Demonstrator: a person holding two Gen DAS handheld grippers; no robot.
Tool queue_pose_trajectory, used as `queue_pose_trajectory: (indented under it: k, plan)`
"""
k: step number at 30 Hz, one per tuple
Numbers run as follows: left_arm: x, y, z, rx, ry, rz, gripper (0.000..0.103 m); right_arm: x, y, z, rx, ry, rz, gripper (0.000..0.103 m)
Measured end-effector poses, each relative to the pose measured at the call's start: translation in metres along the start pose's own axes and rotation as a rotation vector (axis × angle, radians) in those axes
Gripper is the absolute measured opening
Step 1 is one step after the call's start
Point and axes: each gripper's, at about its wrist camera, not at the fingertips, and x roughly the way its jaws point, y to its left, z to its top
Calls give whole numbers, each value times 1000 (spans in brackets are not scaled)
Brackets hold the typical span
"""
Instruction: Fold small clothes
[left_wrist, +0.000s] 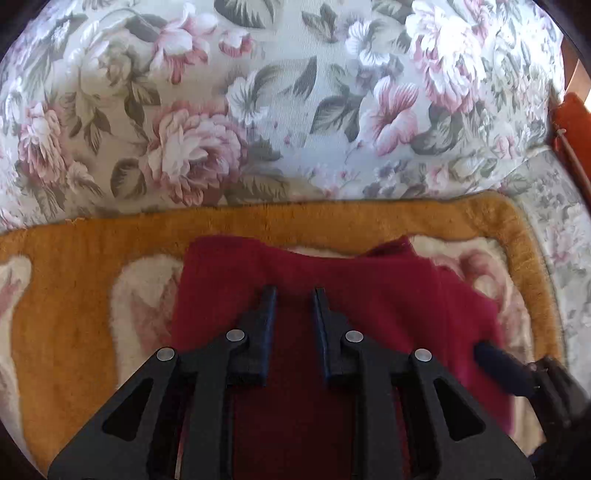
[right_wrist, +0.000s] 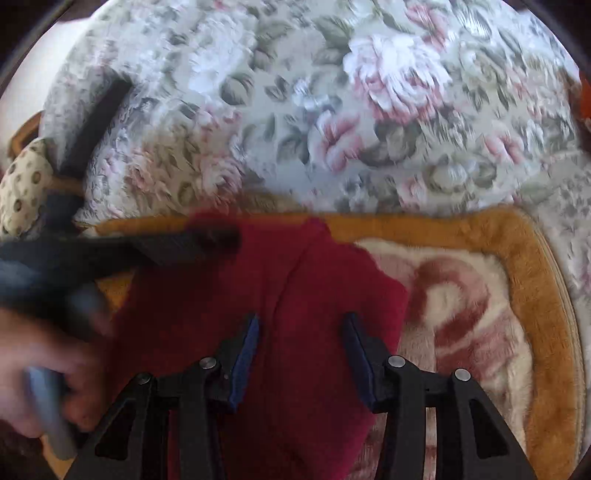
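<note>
Both grippers — left (left_wrist: 294, 295) and right (right_wrist: 301, 321) — hover over the garment (left_wrist: 332, 295), fingers apart and empty; grabbing one layer would spoil the fold.

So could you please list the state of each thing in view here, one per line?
Red garment: lying partly folded and rumpled on the blanket.
Left gripper: open, a narrow gap between its fingers, nothing pinched, above the garment.
Right gripper: open, wider, over the garment.
Orange-edged blanket: spread flat on the floral sofa.

Left gripper (left_wrist: 294, 295): black linkage arms, silver rivets, dark blue pads.
Right gripper (right_wrist: 302, 321): black arms, silver rivets, blue pads.
</note>
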Motion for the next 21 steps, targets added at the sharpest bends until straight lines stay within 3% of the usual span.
queue_pose_trajectory:
  k: [10,21]
  plan:
    - [0,-10,-10,71,-56,103,18,-1,-3,-10,-59,-51,29,50]
    - [4,-1,-3,35,-57,53,18,2,-3,-10,-66,-66,22,51]
